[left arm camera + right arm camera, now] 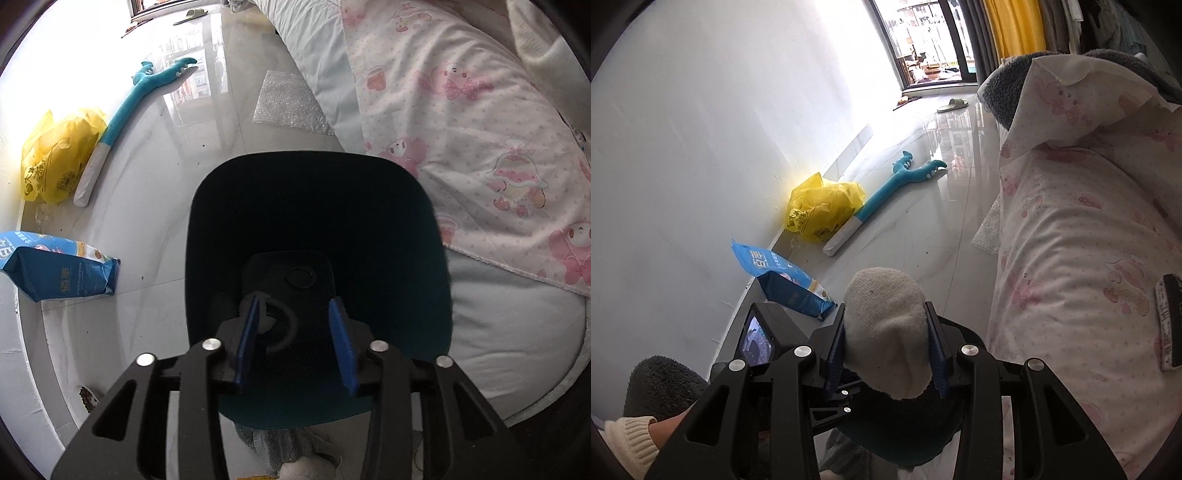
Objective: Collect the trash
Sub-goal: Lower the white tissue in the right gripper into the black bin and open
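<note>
1. We hold the left gripper [295, 332] over the dark teal plastic bin [436, 295], which stands on the glossy tiled floor [207, 155] against the bed's edge; its jaws are parted, nothing between them.
2. Our right gripper [886, 347] is clenched on a white knitted sock [886, 332], just above the bin's rim.
3. We should bring the sock over the mouth's middle before letting go.
4. The bin holds a dark ring-shaped piece [280, 325], hard to identify.
</note>
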`<state>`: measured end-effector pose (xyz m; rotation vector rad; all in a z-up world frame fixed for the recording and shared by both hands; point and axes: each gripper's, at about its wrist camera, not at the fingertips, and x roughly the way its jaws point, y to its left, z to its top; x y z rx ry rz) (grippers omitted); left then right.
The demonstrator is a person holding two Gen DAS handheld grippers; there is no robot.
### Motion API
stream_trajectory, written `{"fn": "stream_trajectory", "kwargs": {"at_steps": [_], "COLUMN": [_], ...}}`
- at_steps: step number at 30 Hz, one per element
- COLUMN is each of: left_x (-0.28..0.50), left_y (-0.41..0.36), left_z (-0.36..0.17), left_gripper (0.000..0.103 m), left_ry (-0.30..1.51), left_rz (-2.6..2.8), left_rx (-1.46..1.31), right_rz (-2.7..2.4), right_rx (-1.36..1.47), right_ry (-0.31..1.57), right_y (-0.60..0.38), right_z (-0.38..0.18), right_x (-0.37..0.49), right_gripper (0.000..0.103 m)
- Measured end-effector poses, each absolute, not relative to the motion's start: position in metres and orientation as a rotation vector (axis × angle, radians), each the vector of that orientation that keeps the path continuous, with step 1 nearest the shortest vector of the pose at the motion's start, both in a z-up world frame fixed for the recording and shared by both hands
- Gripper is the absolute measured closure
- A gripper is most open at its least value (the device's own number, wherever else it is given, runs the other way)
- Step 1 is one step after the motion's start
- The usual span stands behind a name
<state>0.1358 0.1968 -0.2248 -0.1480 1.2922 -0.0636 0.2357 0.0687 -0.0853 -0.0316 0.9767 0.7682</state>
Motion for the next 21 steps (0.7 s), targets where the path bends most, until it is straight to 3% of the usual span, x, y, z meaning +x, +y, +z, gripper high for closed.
{"fn": "stream_trajectory", "kwargs": {"at_steps": [4,12,21], "left_x": [0.129,0.114,0.104], "left_y": [0.207,0.232,0.25], "left_z": [-0.221,-0.195,-0.166], "left_gripper": [0.039,0.026,0.019], "left_ry": [1.274,1.171,1.048], "left_rz": [-0.051,-0.005,0.004], "left_rx": [-0.146,-0.172,-0.201], "right_rz": [0.759,0.729,0.704], "right_rx": [-0.046,-0.083,-0.115], "right_ry": [1.018,1.104,1.203], "right_y": [0.081,0.102,0.121], "right_z": [-0.1,-0.135,-0.173], "right_x": [0.238,0.242,0.243], "right_gripper": [0.063,0.063,0.063]}}
